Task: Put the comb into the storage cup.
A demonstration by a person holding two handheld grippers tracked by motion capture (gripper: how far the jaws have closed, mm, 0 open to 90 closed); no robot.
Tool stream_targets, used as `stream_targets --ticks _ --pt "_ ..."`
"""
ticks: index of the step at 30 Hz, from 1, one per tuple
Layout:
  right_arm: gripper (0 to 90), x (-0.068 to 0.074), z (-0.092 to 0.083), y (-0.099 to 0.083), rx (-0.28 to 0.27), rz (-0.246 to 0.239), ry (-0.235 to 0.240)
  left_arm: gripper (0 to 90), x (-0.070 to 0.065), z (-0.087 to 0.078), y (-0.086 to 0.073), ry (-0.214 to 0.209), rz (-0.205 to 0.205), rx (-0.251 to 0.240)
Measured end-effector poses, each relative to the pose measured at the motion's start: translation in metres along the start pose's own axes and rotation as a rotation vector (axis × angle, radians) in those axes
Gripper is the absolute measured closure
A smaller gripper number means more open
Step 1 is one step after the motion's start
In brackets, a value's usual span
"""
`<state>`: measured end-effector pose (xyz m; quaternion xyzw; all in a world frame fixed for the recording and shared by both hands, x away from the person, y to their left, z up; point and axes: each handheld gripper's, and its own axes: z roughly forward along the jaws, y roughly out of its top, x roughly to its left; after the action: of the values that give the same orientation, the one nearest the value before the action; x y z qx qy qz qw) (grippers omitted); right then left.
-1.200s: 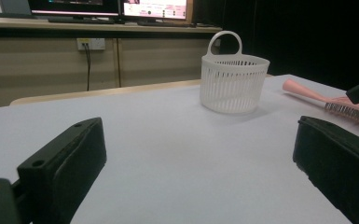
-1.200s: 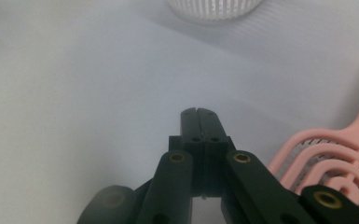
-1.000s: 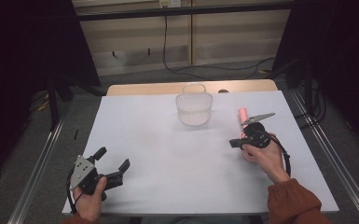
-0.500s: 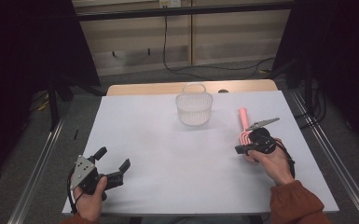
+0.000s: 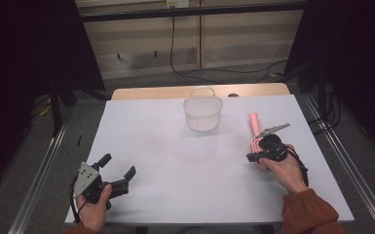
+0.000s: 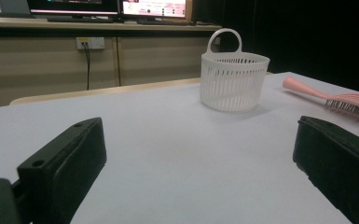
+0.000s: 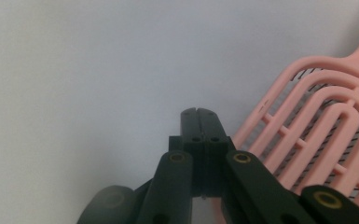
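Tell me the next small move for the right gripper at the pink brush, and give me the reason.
Probably open the right gripper first, then slide it sideways onto the pink brush. Its jaws are pressed together with nothing between them, and the brush head lies just beside their tips, flat on the white table. Shut jaws cannot take it. The left gripper rests open, far off.

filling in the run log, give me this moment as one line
left gripper: open, resting on table | right gripper: jaws shut, empty, beside pink brush | white basket: upright, far side
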<state>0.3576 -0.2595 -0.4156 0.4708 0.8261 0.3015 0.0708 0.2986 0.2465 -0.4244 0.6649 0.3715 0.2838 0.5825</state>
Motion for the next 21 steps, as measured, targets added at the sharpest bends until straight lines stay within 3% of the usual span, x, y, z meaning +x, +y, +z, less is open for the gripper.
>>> stream_targets --ticks 21 --pt "90.0 -0.0065 -0.0055 -0.0055 0.006 0.009 -0.005 2.7 0.0001 0.0001 0.0000 0.004 0.002 0.002"
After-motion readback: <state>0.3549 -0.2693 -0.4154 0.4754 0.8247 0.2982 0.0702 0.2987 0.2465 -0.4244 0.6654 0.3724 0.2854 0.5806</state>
